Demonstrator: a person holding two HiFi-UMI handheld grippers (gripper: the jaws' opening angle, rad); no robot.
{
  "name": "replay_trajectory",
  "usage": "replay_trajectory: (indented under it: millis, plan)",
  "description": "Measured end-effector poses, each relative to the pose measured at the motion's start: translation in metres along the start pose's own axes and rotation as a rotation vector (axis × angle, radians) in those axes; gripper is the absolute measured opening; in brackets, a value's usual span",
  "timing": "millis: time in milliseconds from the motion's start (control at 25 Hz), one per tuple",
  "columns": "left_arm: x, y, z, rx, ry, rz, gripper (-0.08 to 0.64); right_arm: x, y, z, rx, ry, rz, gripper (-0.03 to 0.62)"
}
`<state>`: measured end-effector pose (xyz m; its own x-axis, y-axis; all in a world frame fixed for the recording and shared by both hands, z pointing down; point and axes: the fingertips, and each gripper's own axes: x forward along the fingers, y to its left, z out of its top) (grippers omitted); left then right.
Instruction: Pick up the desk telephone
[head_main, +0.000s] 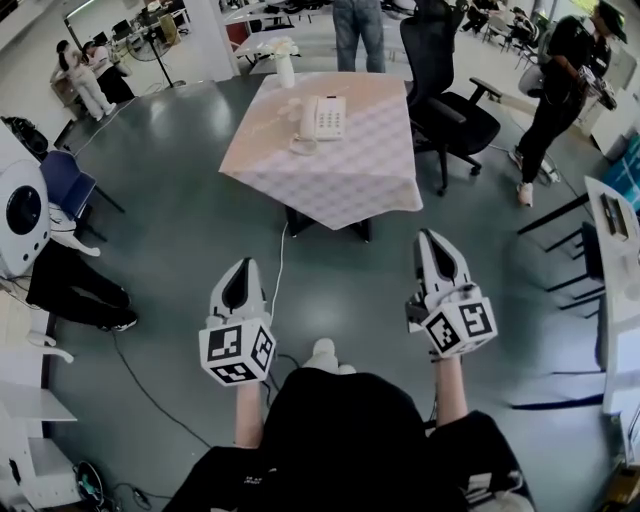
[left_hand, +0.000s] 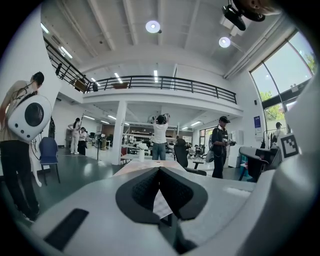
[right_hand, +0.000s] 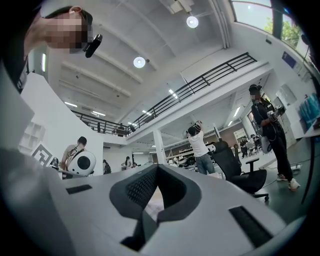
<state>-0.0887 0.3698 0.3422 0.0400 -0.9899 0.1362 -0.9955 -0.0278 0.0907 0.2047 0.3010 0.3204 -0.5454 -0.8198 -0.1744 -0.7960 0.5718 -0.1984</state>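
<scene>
- Though well apart from both grippers, easy to make out the desk telephone (head_main: 322, 118): white, handset cradled, lying flat toward the far side of the table (head_main: 350, 170).
- Just beyond it, near the far edge, a white vase (head_main: 285, 68); seemingly out of the reach path.
- Left gripper (head_main: 243, 264) and right gripper (head_main: 428, 237) held low, side by side over the floor (head_main: 180, 230), aimed at the table; probably carried so for the approach.
- Fingers (left_hand: 144, 188) pressed together on both, nothing between; would need spreading before any grasp.
- Pale, faintly checked cloth draped over the table; thin cable (head_main: 277, 265) trailing down across the grey floor.
- Black office chair (head_main: 450, 110) just beside the table's right; around, an open hall with balcony railing, ceiling lamps, several people standing.
</scene>
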Motion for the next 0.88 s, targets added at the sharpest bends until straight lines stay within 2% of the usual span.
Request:
replay_trajectory:
  millis: [400, 880]
  plan:
    - [0.051, 0.013, -0.01, -0.012, 0.031, 0.008, -0.002, 0.05, -0.02, -0.025, 0.04, 0.022, 0.011, -0.008]
    - [0.168, 0.045, 0.0, -0.041, 0.065, -0.034, -0.002, 0.157, -0.053, -0.051, 0.059, 0.071, -0.017, -0.008]
